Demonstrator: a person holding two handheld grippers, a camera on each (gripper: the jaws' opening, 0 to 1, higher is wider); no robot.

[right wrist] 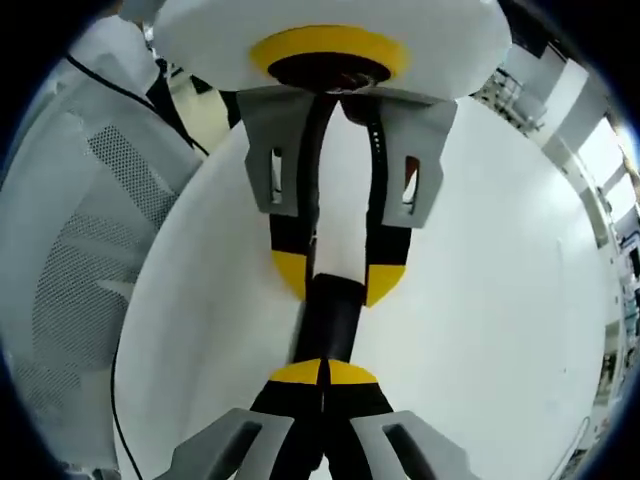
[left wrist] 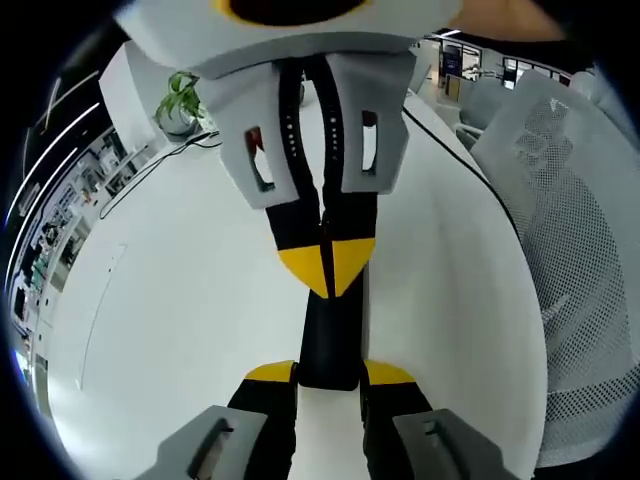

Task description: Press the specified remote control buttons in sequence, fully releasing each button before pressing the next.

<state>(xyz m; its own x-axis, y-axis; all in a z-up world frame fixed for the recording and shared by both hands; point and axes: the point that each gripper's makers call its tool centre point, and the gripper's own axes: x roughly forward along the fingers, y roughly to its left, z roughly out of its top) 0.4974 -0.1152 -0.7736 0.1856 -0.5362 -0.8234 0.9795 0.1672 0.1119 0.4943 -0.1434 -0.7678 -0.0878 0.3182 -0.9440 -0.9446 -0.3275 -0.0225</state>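
The slim black plastic remote (left wrist: 328, 340) lies on the white table (left wrist: 170, 300), its end clamped between the left gripper (left wrist: 330, 375) jaws. The right gripper (right wrist: 322, 372), jaws closed, tips apparently on it, should press squarely, then lift clear.

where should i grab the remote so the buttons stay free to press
Grip the remote at its near end, across the narrow width, one jaw on each long edge, coming in along its length. It is long, slim and lies flat on the white table, so the left gripper holding it this way leaves the top face open for the right gripper.
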